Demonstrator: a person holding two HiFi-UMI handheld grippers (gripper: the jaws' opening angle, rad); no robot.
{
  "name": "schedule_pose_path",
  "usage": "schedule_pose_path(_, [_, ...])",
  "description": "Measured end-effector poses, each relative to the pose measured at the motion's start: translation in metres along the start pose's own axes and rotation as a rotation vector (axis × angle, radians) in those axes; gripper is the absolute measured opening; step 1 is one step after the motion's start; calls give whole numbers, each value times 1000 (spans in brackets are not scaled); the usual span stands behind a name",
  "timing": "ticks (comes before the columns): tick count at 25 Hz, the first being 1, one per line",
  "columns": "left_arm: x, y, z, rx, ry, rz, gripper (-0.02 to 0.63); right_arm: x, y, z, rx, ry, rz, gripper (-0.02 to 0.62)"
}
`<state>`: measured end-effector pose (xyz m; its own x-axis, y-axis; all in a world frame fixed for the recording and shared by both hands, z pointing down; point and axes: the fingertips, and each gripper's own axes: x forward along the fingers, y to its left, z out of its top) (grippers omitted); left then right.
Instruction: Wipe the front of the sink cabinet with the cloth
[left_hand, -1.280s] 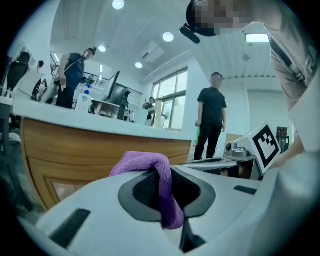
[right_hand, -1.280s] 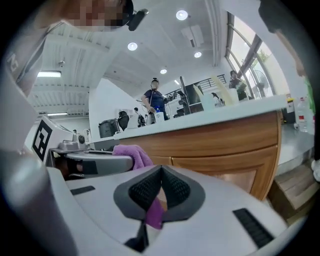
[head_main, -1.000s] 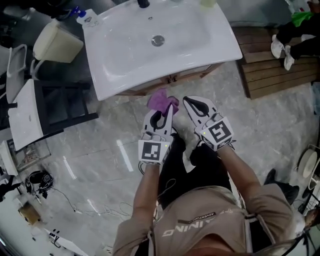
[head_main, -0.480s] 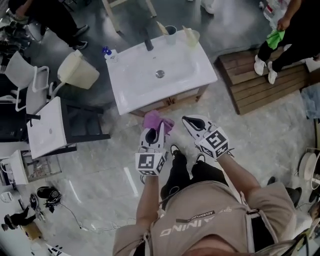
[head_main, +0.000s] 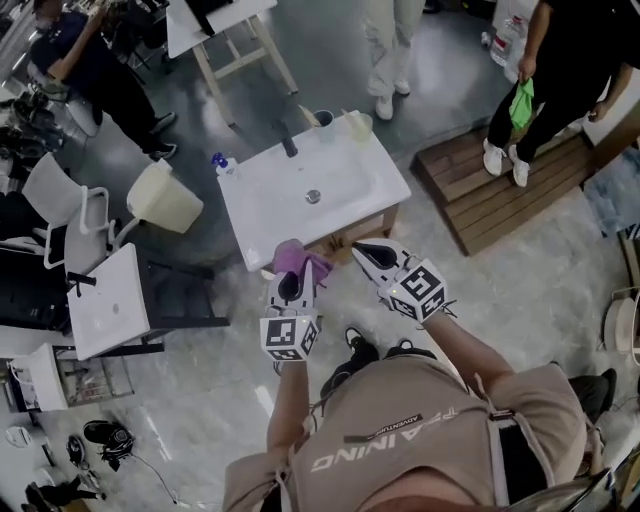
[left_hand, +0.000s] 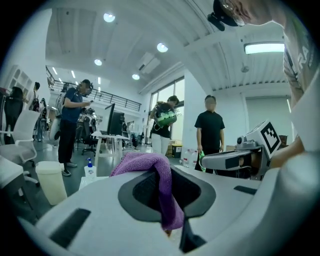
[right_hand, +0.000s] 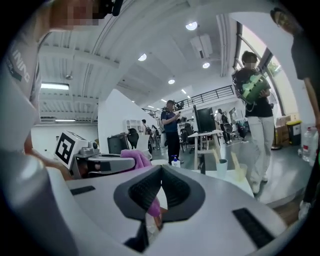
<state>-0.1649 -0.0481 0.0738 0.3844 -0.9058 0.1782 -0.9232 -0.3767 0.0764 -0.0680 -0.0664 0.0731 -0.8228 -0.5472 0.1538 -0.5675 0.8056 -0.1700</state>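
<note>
A grey polished floor (head_main: 560, 290) runs through a busy workshop, with a white sink (head_main: 300, 200) on a wooden sink cabinet (head_main: 385, 222) near the middle of the head view. Only a thin strip of the cabinet's front shows below the sink's near edge.

The left gripper (head_main: 292, 280) hangs just in front of that near edge, its jaws closed on a purple cloth (head_main: 295, 255). The cloth bunches over the jaw tips and overlaps the sink's rim in the head view; whether it touches the cabinet cannot be told. The right gripper (head_main: 365, 250) is just beside it, to the right. Its jaws are together with nothing between them, their tips near the cabinet's front.

A stretch of bare floor lies between the cabinet and the person's shoes (head_main: 355, 348). Left of the sink stand a cream bin (head_main: 165, 198) and a white table (head_main: 105, 300) with a dark frame, both close by. On the right, a wooden platform (head_main: 480, 200) has its corner near the cabinet's side, and a person (head_main: 545, 70) holding a green rag stands on it.

A faucet (head_main: 288, 140), a cup (head_main: 322, 118) and a soap bottle (head_main: 222, 163) line the sink's far edge. More people stand beyond it.
</note>
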Motion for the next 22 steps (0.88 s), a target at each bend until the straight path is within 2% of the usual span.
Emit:
schedule_pose_path(8, [5, 32, 41, 16, -57, -31, 37, 32, 1, 39, -66, -41, -19, 11])
schedule_pose_path(12, [6, 51, 55, 11, -79, -33, 37, 41, -6, 52, -98, -70, -66, 11])
schedule_pose_path(22, [13, 81, 75, 16, -115, 61, 37, 51, -22, 63, -134, -74, -66, 11])
